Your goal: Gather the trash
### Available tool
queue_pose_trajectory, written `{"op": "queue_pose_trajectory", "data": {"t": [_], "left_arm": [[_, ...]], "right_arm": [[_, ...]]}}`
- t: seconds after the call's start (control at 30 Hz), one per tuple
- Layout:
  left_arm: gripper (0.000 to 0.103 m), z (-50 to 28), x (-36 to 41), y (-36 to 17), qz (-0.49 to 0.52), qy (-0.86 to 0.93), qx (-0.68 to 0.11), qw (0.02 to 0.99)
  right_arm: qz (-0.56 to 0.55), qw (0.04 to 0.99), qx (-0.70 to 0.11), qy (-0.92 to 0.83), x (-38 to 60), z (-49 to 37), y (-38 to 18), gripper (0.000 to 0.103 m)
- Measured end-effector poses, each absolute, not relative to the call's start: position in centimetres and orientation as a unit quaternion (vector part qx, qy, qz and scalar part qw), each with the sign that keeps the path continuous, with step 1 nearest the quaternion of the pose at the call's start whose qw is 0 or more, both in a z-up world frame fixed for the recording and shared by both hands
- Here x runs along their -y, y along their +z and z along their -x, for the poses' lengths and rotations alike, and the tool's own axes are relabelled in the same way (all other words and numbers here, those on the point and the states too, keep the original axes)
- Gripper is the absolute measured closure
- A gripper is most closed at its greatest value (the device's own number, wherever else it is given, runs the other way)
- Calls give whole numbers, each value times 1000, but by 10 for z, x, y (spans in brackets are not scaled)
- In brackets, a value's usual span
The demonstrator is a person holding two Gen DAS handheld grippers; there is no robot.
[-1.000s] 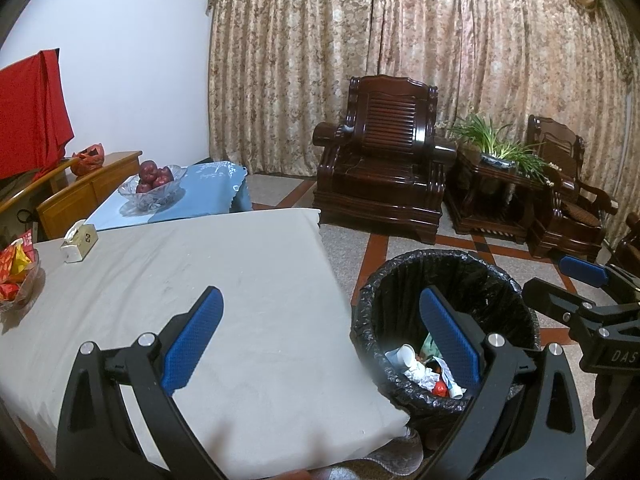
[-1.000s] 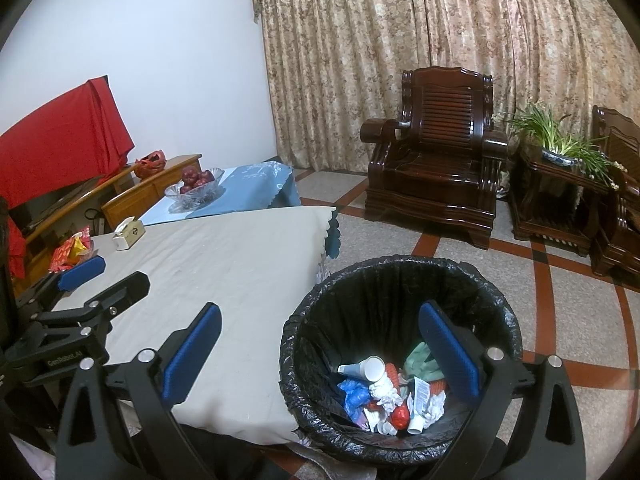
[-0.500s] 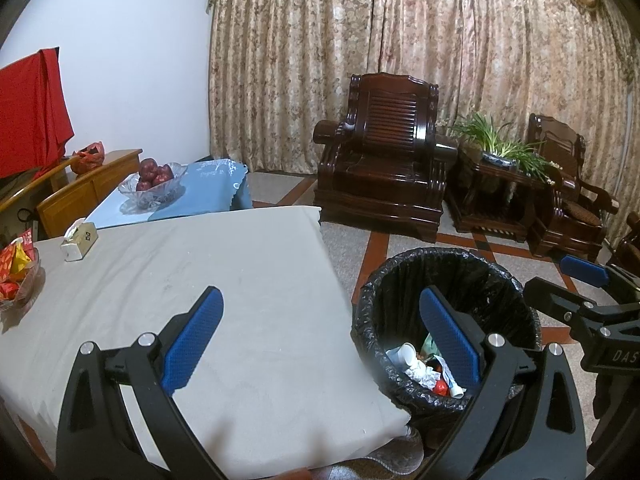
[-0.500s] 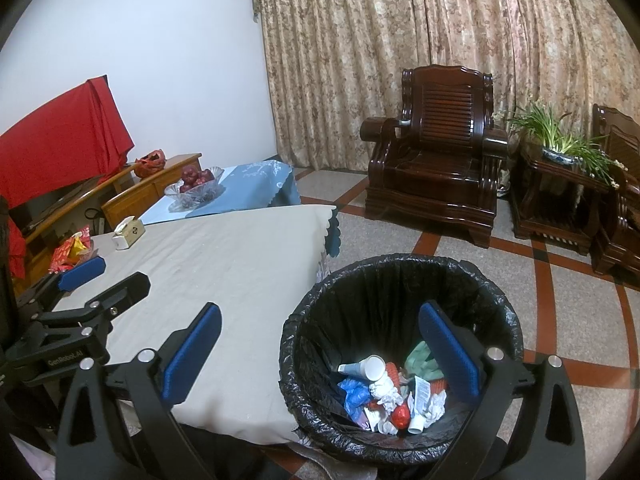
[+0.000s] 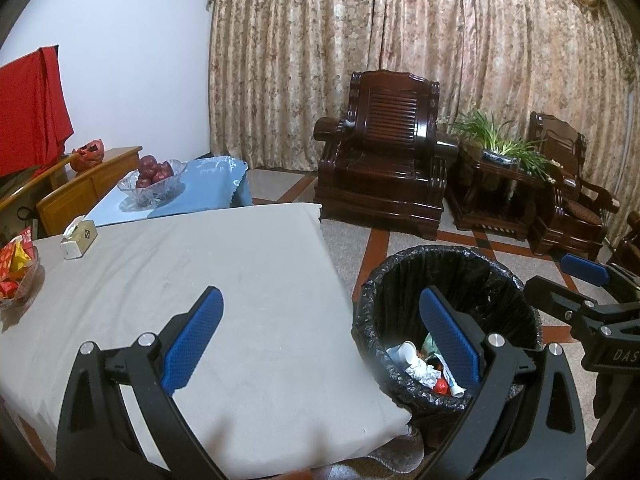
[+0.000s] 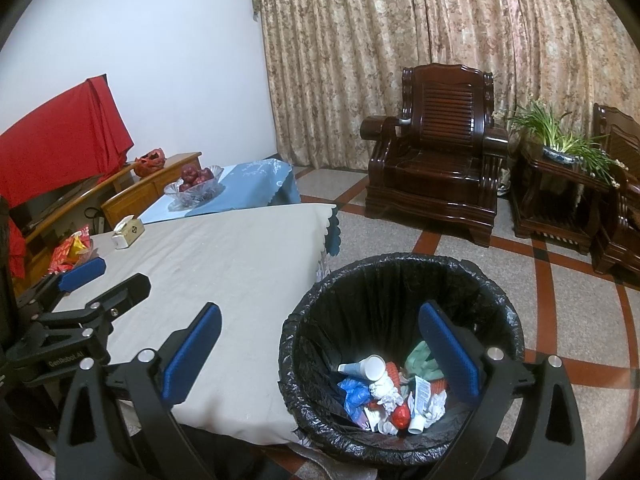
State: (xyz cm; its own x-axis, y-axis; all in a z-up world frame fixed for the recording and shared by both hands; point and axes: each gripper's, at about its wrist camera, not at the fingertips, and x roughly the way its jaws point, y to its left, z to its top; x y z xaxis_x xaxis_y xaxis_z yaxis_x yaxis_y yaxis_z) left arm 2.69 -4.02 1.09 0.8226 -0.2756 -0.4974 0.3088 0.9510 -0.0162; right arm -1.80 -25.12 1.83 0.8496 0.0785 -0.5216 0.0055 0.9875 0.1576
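A black-lined trash bin (image 5: pixel 448 272) (image 6: pixel 400 276) stands on the floor by the table's right corner. It holds crumpled trash (image 6: pixel 390 392) (image 5: pixel 424 368): a paper cup, blue and green wrappers, white paper. My left gripper (image 5: pixel 320 324) is open and empty above the table's near right corner. My right gripper (image 6: pixel 320 328) is open and empty above the bin's left rim. Each gripper shows at the edge of the other's view.
A table with a beige cloth (image 5: pixel 180 280) (image 6: pixel 224 256) holds a tissue box (image 5: pixel 79 238) (image 6: pixel 128 233) and a snack bowl (image 5: pixel 16 270) (image 6: pixel 72 250). A fruit bowl (image 5: pixel 152 178) sits on a blue-covered table. Dark wooden armchairs (image 6: pixel 436 172) and a plant (image 6: pixel 560 136) stand behind.
Both views have tilted up very slightly; the grippers stay open and empty, and nothing on the table or in the bin has moved.
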Motion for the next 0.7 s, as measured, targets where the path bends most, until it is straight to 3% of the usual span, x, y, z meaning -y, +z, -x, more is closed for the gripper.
{"op": "queue_pose_trajectory", "data": {"t": [0.7], "left_arm": [[7,-26,28,12,-32,-151,-254,955]], "right_arm": [[-82,959,-271,15,245,27,14,6]]}}
